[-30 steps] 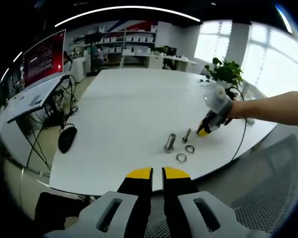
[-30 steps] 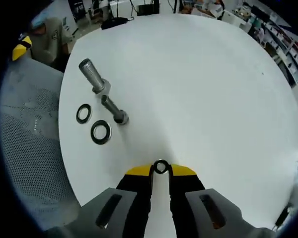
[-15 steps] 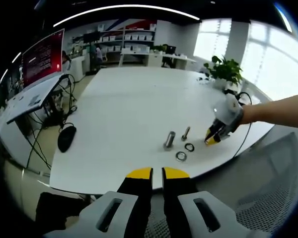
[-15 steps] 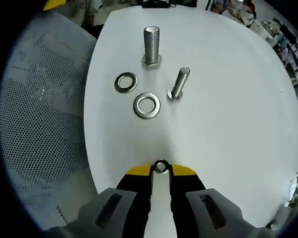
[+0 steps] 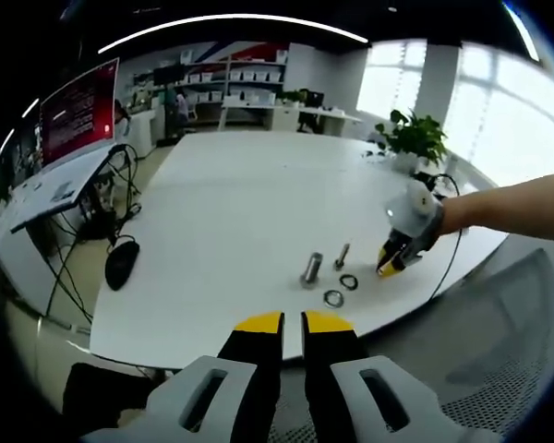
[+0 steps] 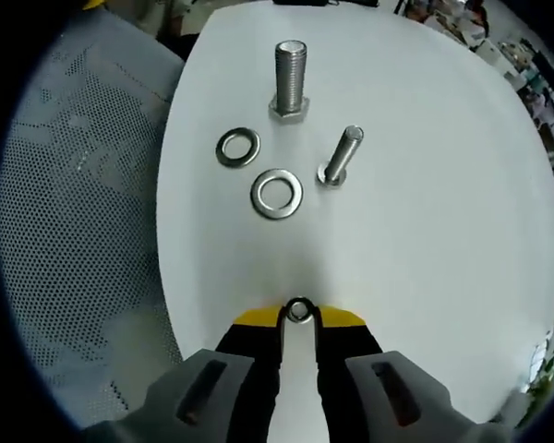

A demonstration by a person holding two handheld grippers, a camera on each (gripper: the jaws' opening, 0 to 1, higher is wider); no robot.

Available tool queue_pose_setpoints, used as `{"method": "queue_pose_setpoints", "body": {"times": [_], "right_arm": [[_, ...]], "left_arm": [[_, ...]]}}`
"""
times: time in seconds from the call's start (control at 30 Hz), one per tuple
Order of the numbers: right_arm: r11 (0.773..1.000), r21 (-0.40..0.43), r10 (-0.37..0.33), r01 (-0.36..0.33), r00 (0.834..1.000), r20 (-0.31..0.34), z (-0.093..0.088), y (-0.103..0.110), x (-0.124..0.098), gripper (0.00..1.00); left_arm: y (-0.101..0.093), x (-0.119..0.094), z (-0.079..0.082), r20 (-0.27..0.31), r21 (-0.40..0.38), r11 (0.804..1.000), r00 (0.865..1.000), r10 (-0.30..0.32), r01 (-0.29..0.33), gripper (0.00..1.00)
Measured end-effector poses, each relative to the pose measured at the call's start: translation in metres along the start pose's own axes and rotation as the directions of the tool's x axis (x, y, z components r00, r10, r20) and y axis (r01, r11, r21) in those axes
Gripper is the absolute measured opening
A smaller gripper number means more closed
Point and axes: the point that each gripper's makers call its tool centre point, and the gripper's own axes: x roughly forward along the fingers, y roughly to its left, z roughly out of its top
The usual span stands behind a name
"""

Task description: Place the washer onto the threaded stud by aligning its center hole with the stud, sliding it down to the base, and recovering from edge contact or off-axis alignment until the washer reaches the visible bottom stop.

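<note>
Right tongs [image 6: 298,314] pinch a small washer [image 6: 298,310] by its rim, above desk [image 6: 425,231], short of thin stud [image 6: 340,156]. Light, stiff, slippery; hold edge-on. Left tongs [image 5: 292,322] nearly shut, w/ nothing held.

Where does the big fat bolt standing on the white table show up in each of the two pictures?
Left gripper view: the big bolt stands just below the middle, left of the small bolt.
Right gripper view: the big bolt stands near the top centre.
Shared landmark: the two loose washers lying beside it.
</note>
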Motion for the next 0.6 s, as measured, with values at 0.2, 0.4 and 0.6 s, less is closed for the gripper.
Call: {"method": "queue_pose_setpoints", "body": {"times": [0.2,0.4,0.6], "right_arm": [[1.0,0.007,0.003,-0.003,1.0,-0.007,-0.0002,0.0011,-0.0002,0.14],[0.997,0.076,0.013,-0.012,1.0,-0.013,-0.0001,-0.0007,-0.0005,0.14],[0.999,0.048,-0.006,0.005,0.999,0.032,-0.0009,0.0009,-0.0012,0.14]], "left_arm": [[-0.0025,0.0022,-0.0031,-0.025,0.019,1.0,1.0,-0.015,0.015,0.04],[-0.0065,0.0026,-0.0014,-0.02,0.047,0.998,0.999,-0.037,0.038,0.04],[-0.0068,0.003,-0.0066,-0.049,0.042,0.998,0.998,-0.037,0.039,0.04]]}}
